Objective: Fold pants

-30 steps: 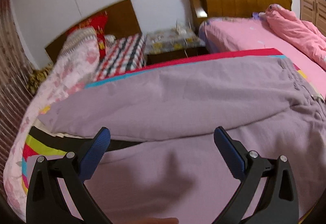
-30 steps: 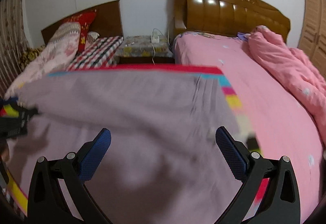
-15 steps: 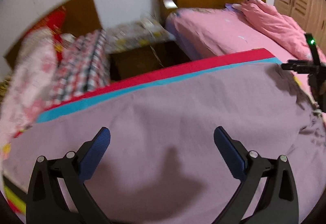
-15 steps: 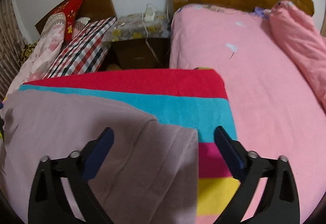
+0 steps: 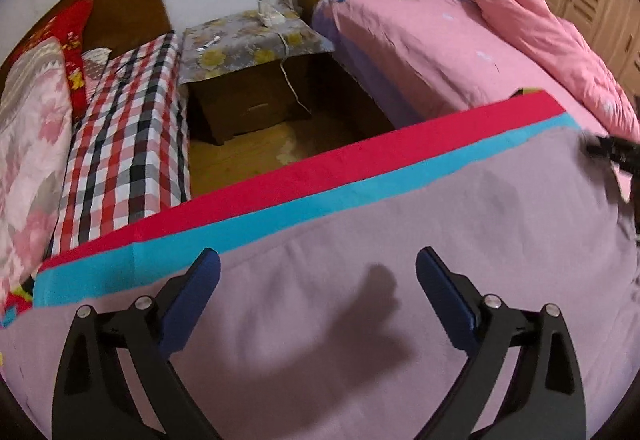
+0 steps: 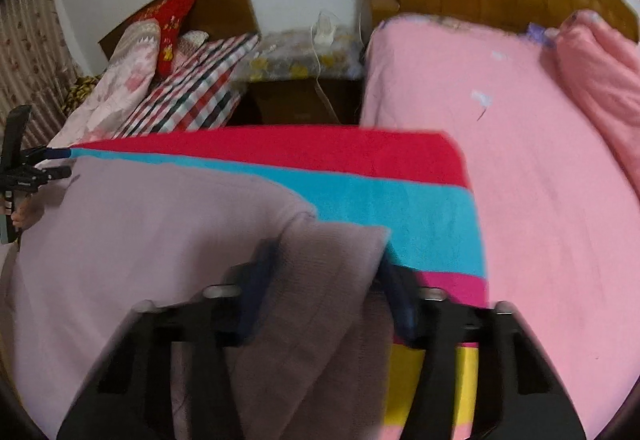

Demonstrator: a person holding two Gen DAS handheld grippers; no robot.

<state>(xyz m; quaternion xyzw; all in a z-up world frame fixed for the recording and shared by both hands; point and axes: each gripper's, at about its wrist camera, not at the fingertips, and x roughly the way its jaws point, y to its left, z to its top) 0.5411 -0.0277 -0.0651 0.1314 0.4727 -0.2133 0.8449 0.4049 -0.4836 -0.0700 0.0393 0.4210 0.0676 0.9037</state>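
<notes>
The pants (image 5: pixel 400 280) are a soft, thick mauve knit, and we judge them light but floppy: they will sag and drape wherever they are not supported, and a thin pinch could slide off a single layer. They lie spread across the striped towel (image 5: pixel 280 176), covering most of it and leaving only its red and blue bands bare along the far edge, with the nightstand (image 5: pixel 248 52) beyond that edge. The best places to take hold look like corners and the thicker hem or waistband, where the fabric doubles up.

Our right gripper (image 6: pixel 324 276) sits low at the pants' corner nearest the pink bed (image 6: pixel 540 168), its fingers closing in on either side of a raised fold of the knit. They press close to that fold, but the picture is blurred here, so we cannot tell whether the grip is firm.

Our left gripper (image 5: pixel 318 270) hovers over the flat middle of the pants, toward the end away from the pink bed, fingers spread wide with nothing between them (its shadow falls on the fabric just ahead). It points toward the towel's far edge, tilted slightly downward.
</notes>
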